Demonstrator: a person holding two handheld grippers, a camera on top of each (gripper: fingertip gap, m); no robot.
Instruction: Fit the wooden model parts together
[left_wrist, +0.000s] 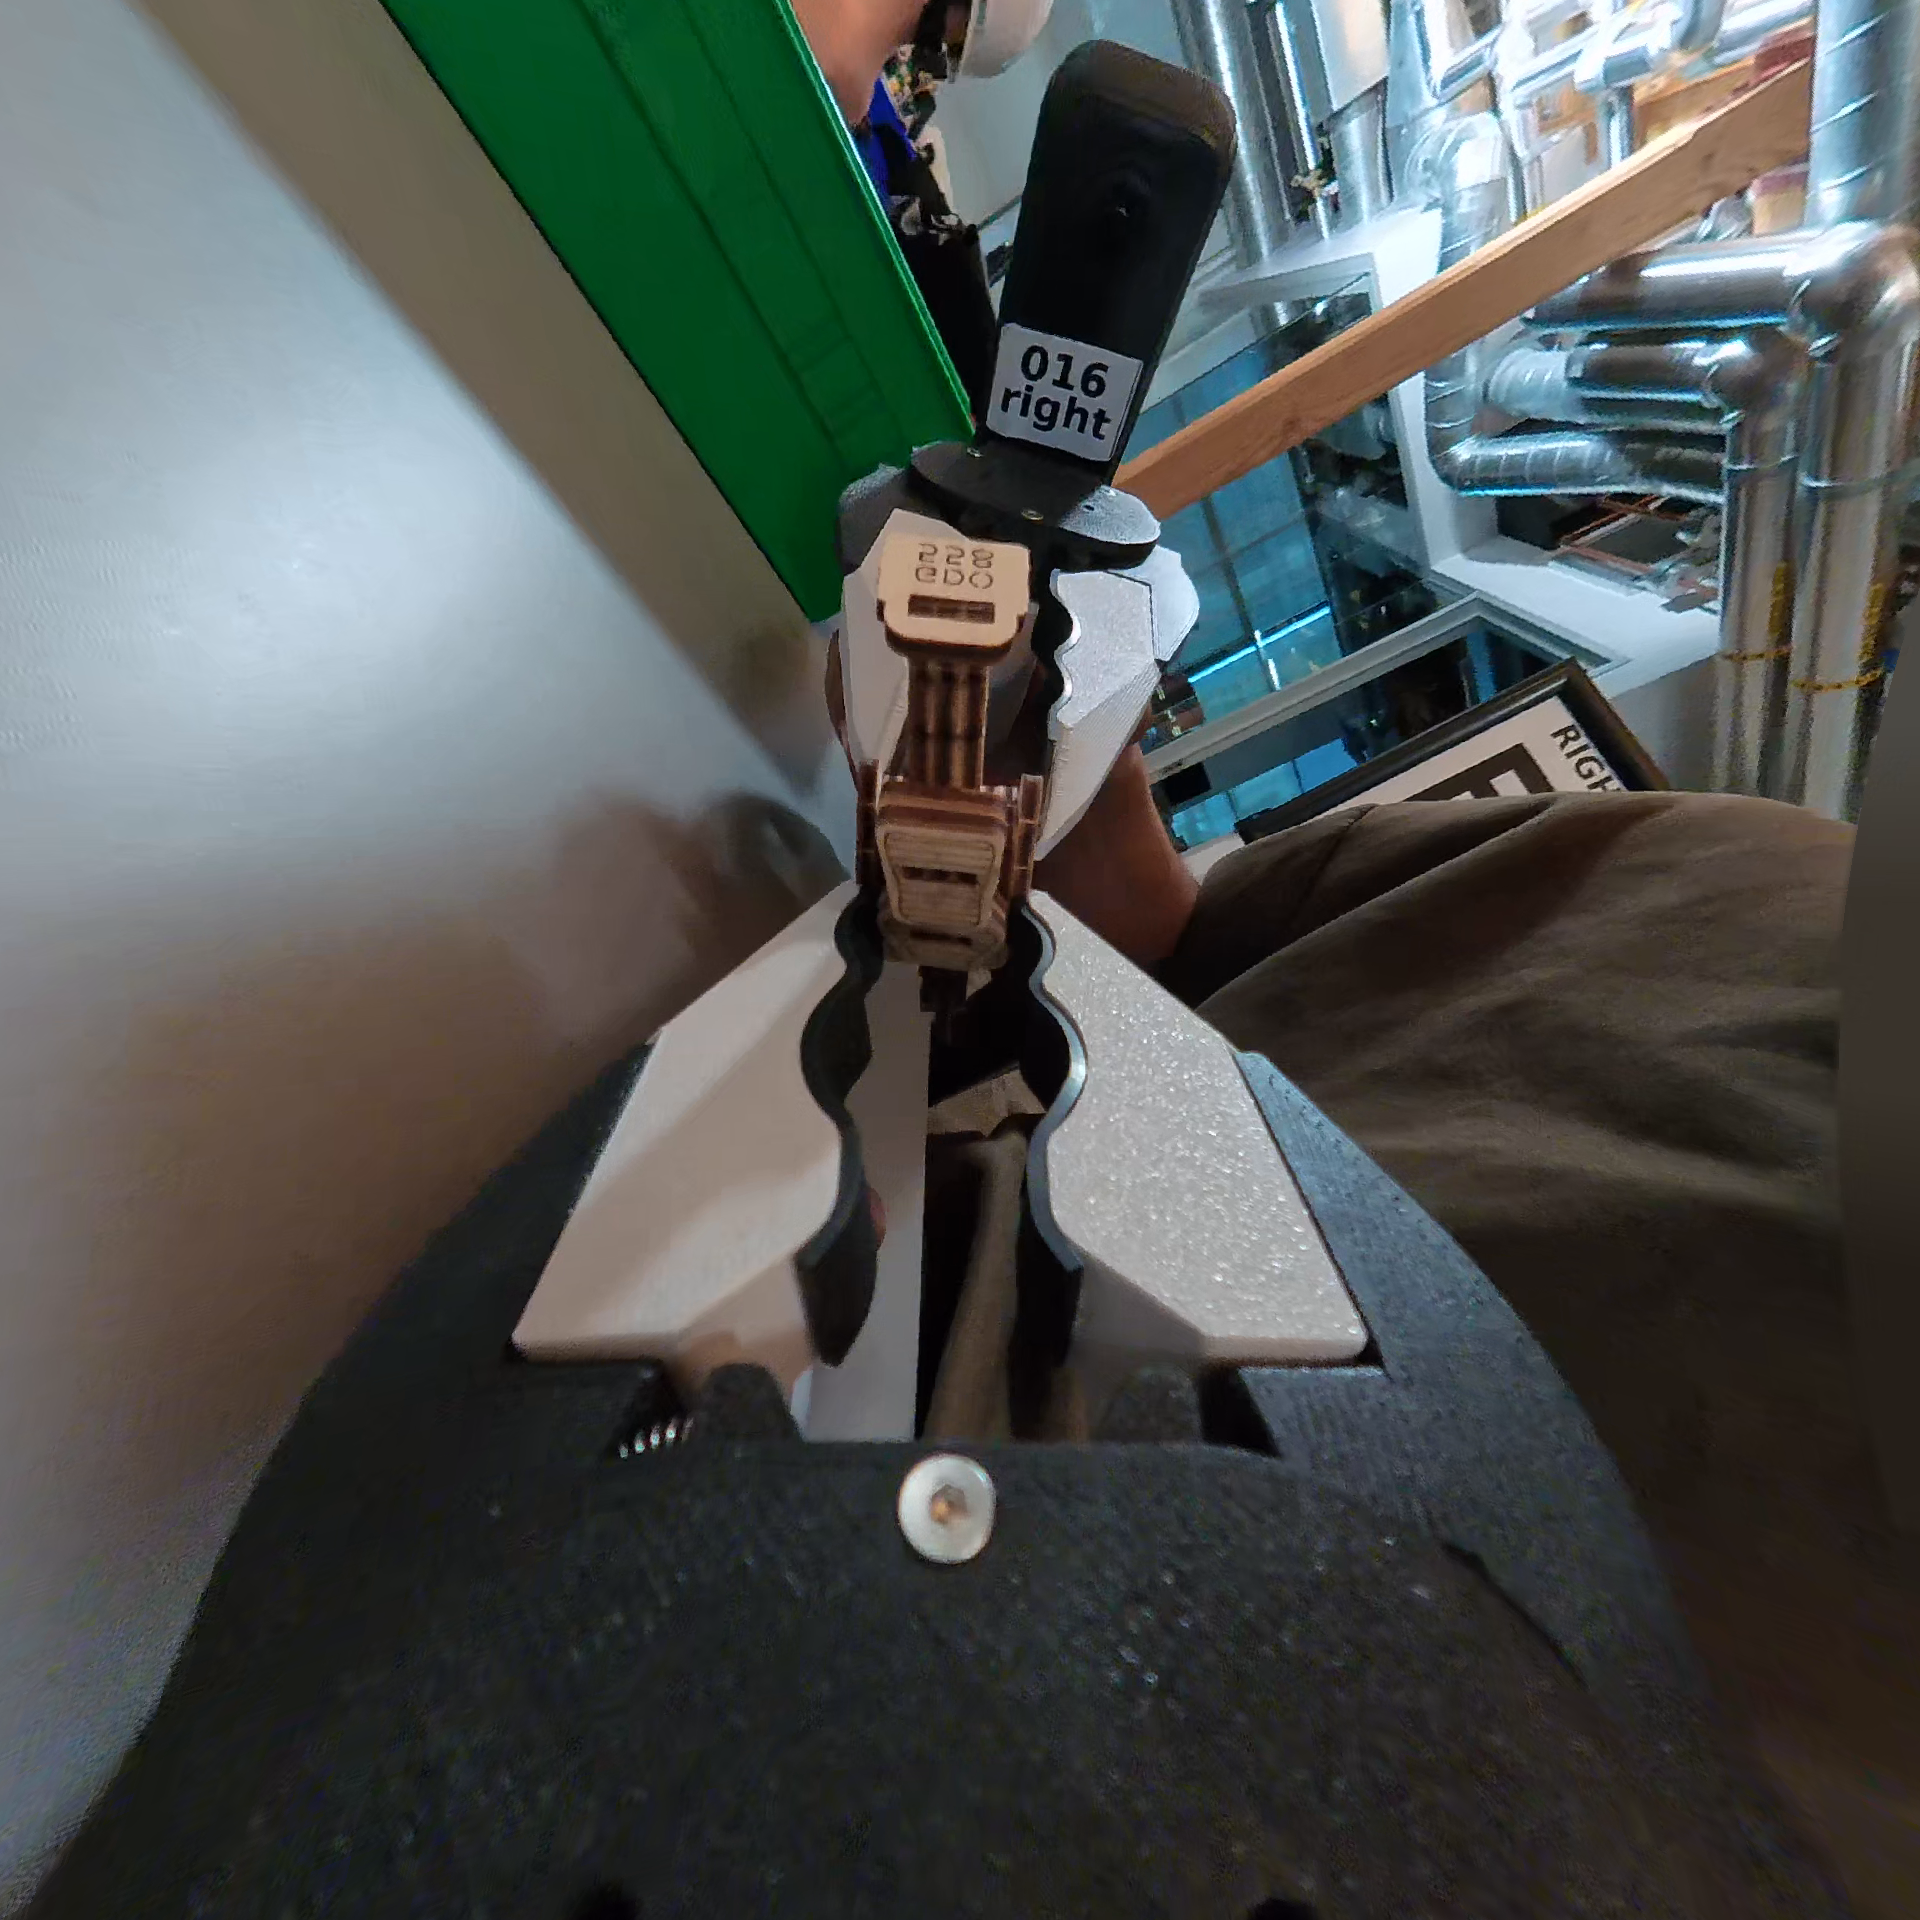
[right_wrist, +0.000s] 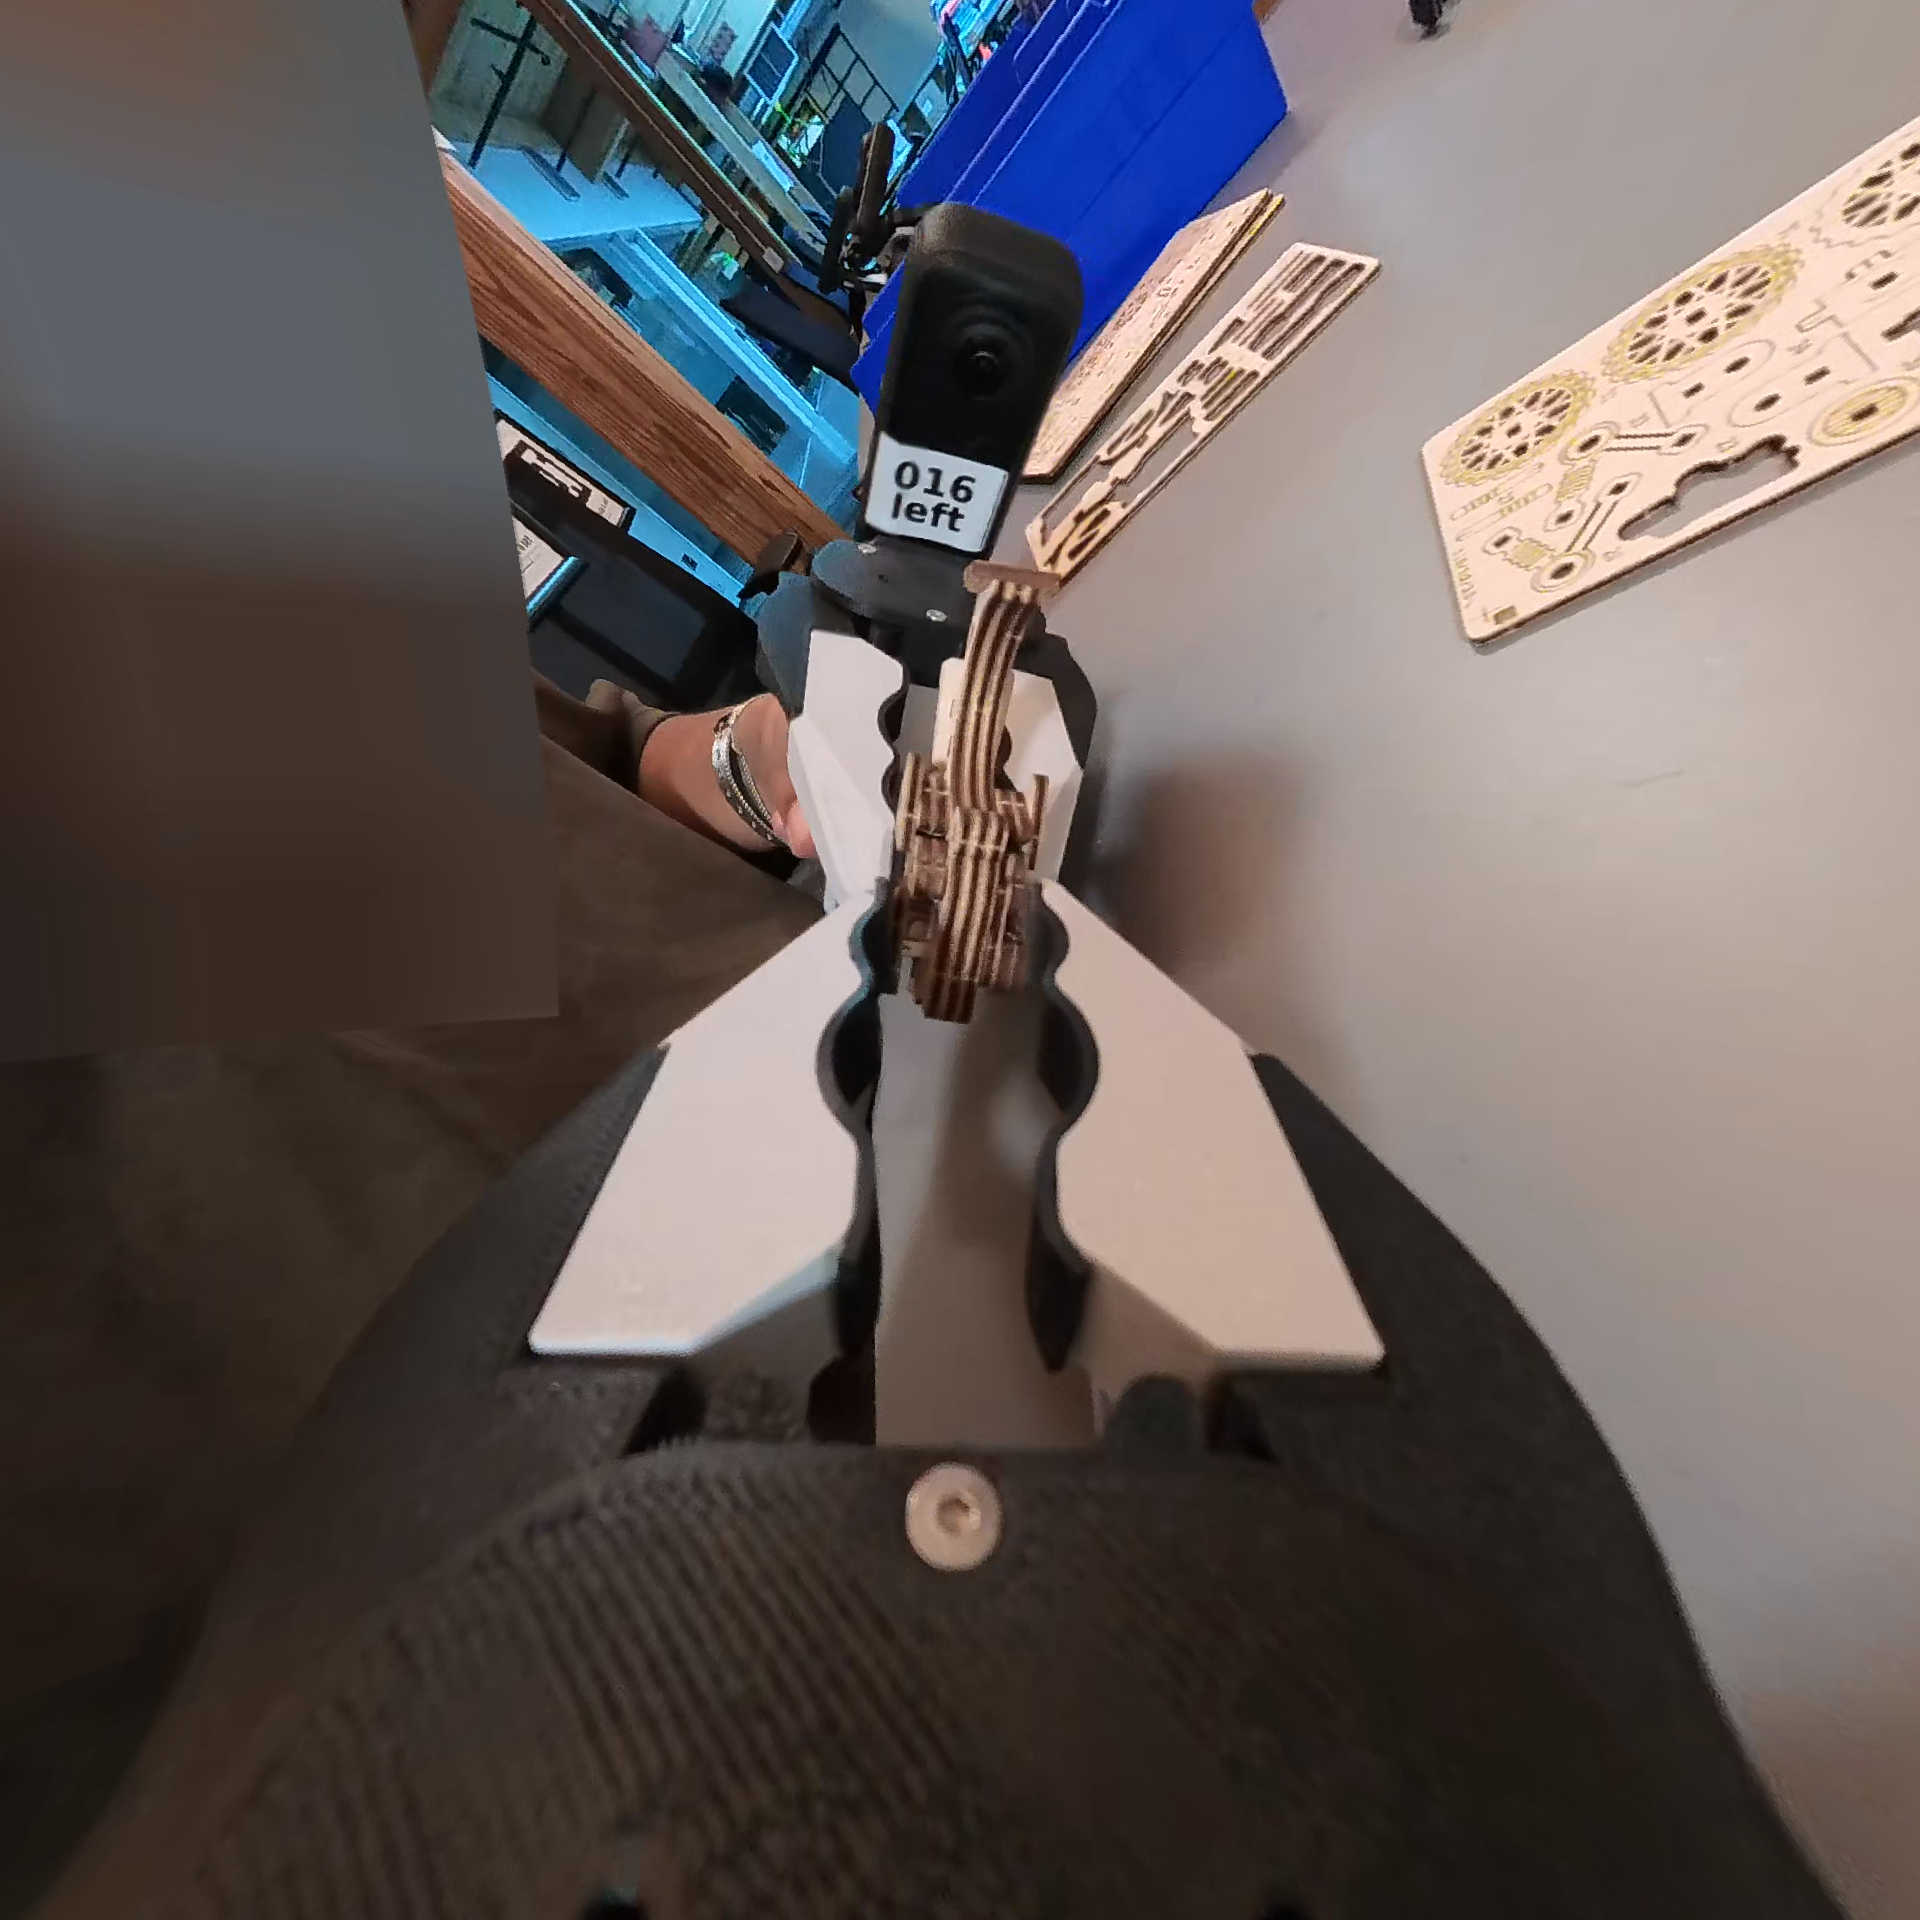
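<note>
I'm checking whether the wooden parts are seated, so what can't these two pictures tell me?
- Joint inside the wooden model: left wrist view, hidden by its own layers.
- Right gripper's grip: right wrist view, contact covered by the model.
- Plywood sheet: cut off by the right edge.
- Left side: blurred patch.

Plywood sheet (right_wrist: 1704, 405) cut by right edge; person's hand (right_wrist: 764, 769) half hidden.

Two grippers: left gripper (left_wrist: 940, 925), right gripper (right_wrist: 961, 925). One assembled wooden model (right_wrist: 961, 883) between them. Three laser-cut wooden sheets (right_wrist: 1704, 384) on tabletop (right_wrist: 1455, 935). One blue bin (right_wrist: 1091, 145), far tabletop edge. One green bin (left_wrist: 707, 260).
</note>
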